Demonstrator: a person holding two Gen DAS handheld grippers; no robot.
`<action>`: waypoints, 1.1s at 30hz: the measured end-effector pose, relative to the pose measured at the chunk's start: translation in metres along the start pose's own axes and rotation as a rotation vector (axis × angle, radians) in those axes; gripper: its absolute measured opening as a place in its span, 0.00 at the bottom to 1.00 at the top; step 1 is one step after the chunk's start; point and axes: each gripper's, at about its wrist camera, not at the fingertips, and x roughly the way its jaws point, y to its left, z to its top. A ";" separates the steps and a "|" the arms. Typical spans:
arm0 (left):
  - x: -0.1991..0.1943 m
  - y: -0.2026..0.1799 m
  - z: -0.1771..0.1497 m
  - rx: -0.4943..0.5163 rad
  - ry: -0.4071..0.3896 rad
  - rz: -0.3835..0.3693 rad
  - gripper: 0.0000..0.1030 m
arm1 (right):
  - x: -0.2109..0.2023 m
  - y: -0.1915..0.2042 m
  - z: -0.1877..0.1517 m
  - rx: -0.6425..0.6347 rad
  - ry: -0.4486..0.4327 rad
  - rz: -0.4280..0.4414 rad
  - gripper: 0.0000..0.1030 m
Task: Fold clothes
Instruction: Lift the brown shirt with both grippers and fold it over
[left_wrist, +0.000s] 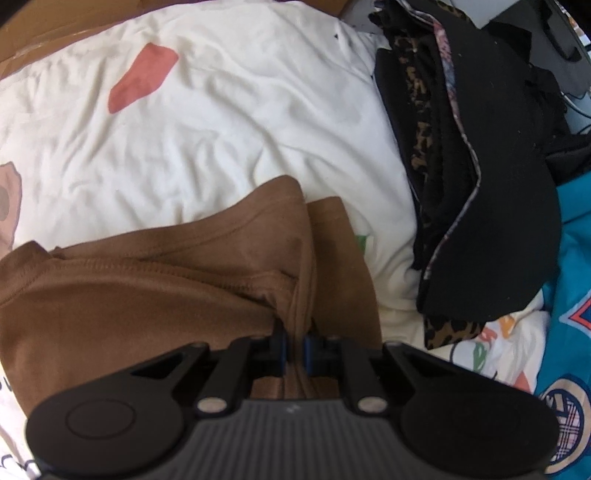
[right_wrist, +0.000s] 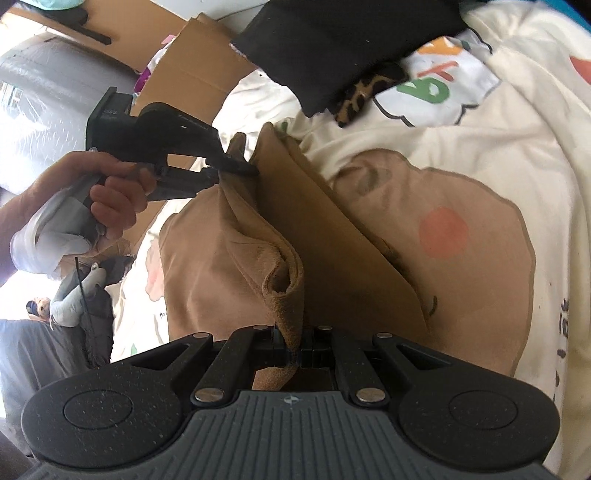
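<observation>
A brown garment (left_wrist: 147, 291) lies bunched on a white printed bed cover (left_wrist: 207, 122). My left gripper (left_wrist: 293, 350) is shut on a gathered fold of it, the cloth running down between the blue pads. In the right wrist view the same brown garment (right_wrist: 221, 251) hangs in folds between both tools. My right gripper (right_wrist: 291, 347) is shut on one of its corners, a tab of cloth poking out below the jaws. The left gripper (right_wrist: 236, 170) shows there too, held by a hand (right_wrist: 110, 195), pinching the garment's far edge.
A stack of black and leopard-print clothes (left_wrist: 480, 177) sits to the right of the brown garment. A teal patterned cloth (left_wrist: 569, 302) lies at the far right. Cardboard (right_wrist: 192, 70) and a grey wrapped bundle (right_wrist: 44, 122) stand beyond the bed's edge.
</observation>
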 end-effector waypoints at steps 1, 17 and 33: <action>0.000 -0.002 0.000 0.001 -0.002 0.003 0.09 | 0.000 -0.002 -0.001 0.008 0.000 0.001 0.00; 0.007 -0.018 0.006 -0.022 -0.014 -0.026 0.12 | 0.000 -0.022 -0.003 0.067 -0.023 -0.016 0.01; 0.002 -0.017 0.012 -0.074 -0.038 -0.112 0.22 | 0.009 -0.040 -0.009 0.120 -0.011 -0.022 0.01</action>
